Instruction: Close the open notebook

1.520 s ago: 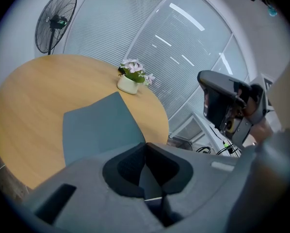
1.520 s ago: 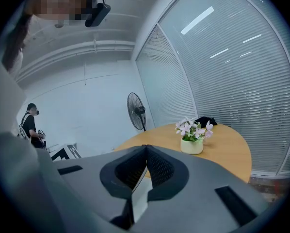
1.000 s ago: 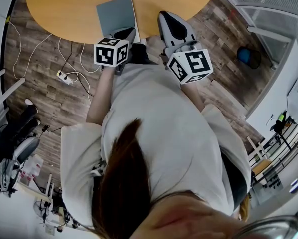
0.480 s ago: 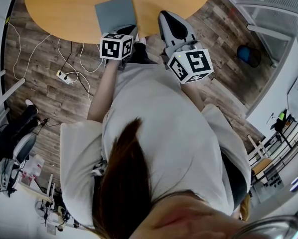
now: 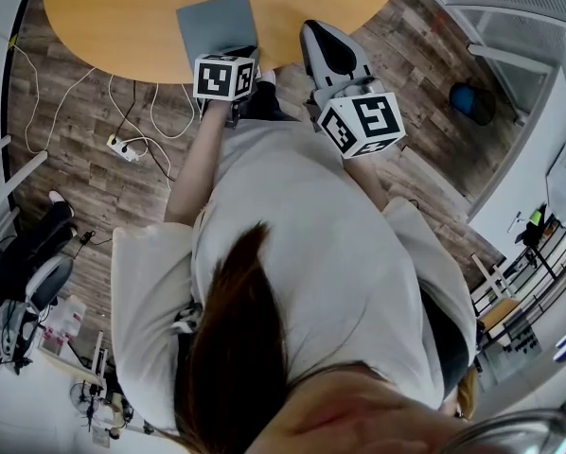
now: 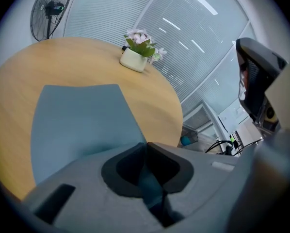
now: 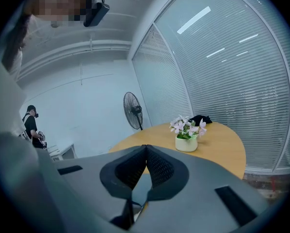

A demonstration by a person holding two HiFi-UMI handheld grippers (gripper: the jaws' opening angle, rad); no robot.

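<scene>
Head view shows the round wooden table [image 5: 113, 17] on the far side; the blue-grey notebook [image 5: 215, 26] lies flat at its near edge, cover up, closed as far as we can see; the left gripper [image 5: 245, 55] sits over the notebook's near right corner, jaws tip to tip, holding nothing; the right gripper [image 5: 309, 30] hangs just right of the notebook, likewise closed and empty; a white flower pot [image 6: 134, 60] stands at the table's far side.

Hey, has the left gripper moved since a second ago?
Yes. In the head view the left gripper has shifted toward the round table; its marker cube now covers the grey notebook's near edge.
</scene>
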